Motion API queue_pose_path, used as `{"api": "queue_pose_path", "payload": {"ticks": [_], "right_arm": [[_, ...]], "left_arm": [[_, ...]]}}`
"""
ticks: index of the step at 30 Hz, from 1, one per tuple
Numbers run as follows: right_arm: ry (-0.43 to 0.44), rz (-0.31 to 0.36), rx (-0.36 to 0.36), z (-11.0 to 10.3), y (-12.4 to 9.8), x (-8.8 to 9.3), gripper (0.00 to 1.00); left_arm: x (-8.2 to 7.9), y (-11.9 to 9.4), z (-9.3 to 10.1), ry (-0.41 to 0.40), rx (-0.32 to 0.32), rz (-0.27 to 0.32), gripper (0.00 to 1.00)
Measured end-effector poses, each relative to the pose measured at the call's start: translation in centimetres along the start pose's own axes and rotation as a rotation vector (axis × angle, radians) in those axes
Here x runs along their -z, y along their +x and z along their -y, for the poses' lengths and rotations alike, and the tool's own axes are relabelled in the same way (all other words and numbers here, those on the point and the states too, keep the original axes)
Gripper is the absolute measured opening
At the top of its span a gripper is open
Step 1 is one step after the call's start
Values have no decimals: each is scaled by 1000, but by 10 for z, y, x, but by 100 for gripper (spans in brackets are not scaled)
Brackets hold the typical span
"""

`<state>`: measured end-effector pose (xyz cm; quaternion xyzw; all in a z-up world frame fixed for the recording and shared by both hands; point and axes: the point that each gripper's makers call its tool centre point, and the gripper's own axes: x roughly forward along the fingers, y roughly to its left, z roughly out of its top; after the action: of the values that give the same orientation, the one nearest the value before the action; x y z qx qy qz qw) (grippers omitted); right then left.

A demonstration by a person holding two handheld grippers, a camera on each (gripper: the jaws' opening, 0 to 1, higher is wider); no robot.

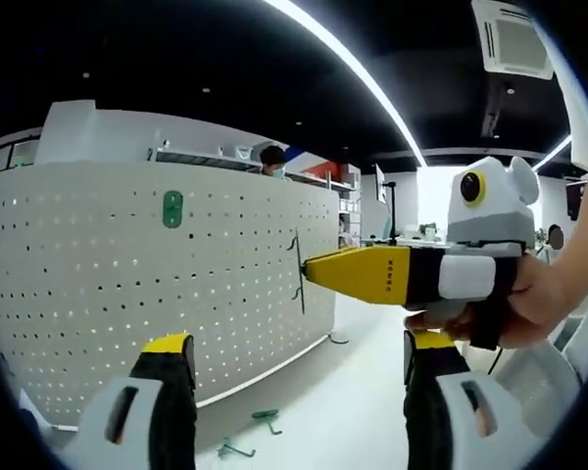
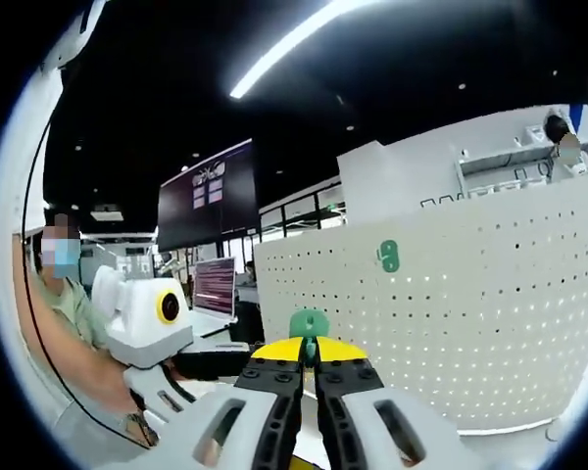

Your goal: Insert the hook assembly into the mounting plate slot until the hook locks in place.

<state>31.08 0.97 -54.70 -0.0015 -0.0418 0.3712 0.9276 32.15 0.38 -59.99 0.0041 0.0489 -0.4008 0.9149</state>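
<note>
A white pegboard wall [image 1: 98, 294] curves across the left gripper view and carries a small green mounting plate [image 1: 172, 209] high up. My right gripper [image 1: 309, 266] comes in from the right with its yellow tips shut on a thin hook assembly [image 1: 300, 279], held close to the board's right end, well right of the plate. In the right gripper view the jaws [image 2: 311, 357] are shut on the hook's green head [image 2: 309, 323], with the green plate [image 2: 388, 257] up and to the right on the board [image 2: 470, 313]. My left gripper [image 1: 299, 343] stands open and holds nothing.
Two loose green hooks [image 1: 267, 419] [image 1: 230, 450] lie on the white surface below the board. A person [image 2: 73, 294] stands at the left of the right gripper view. Monitors [image 2: 214, 284] and desks sit behind. A shelf [image 1: 206, 157] runs above the board.
</note>
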Motion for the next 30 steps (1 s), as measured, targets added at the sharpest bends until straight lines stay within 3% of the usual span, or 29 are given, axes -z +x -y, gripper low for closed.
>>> {"api": "queue_pose_path", "payload": {"ticks": [3, 12, 17, 30], "right_arm": [[-103, -34, 12, -2, 2, 3, 1], [-78, -32, 19, 1, 3, 4, 1], [-26, -15, 44, 11, 5, -2, 1], [-1, -7, 99, 33, 17, -14, 1]], "left_arm": [[1, 0, 0, -2, -2, 0, 88], [2, -2, -3, -5, -13, -6, 87], [4, -5, -6, 29, -15, -8, 86], [8, -21, -19, 29, -60, -4, 81]]}}
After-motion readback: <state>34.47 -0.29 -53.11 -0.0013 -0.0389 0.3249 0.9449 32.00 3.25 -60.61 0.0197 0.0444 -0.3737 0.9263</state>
